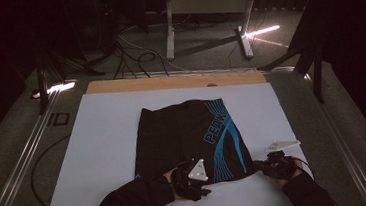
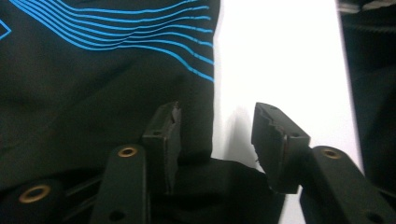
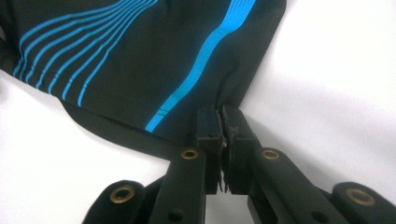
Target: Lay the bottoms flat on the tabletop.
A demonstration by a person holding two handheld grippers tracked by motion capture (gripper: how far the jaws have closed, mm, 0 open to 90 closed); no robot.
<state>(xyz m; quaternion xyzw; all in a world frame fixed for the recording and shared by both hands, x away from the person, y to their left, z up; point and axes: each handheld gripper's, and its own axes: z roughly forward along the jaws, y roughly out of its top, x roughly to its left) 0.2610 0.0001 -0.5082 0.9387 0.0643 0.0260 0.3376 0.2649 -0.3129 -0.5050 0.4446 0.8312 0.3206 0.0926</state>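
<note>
Two tools at black shorts point(image 1: 189, 137), right tool point(image 3: 222, 122) clamped on hem, left tool point(image 2: 217, 135) apart astride edge.

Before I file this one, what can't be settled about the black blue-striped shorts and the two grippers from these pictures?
- Black shorts with blue stripes: whether folded or a single layer; too dark in the high view.
- Blue lettering: its last letters, lost in a fold.
- Left gripper: hem lies between the jaws; pad contact unclear, left gripper view.
- Right gripper: jaws pinch the corner; how much cloth, hidden by the pads.
</note>
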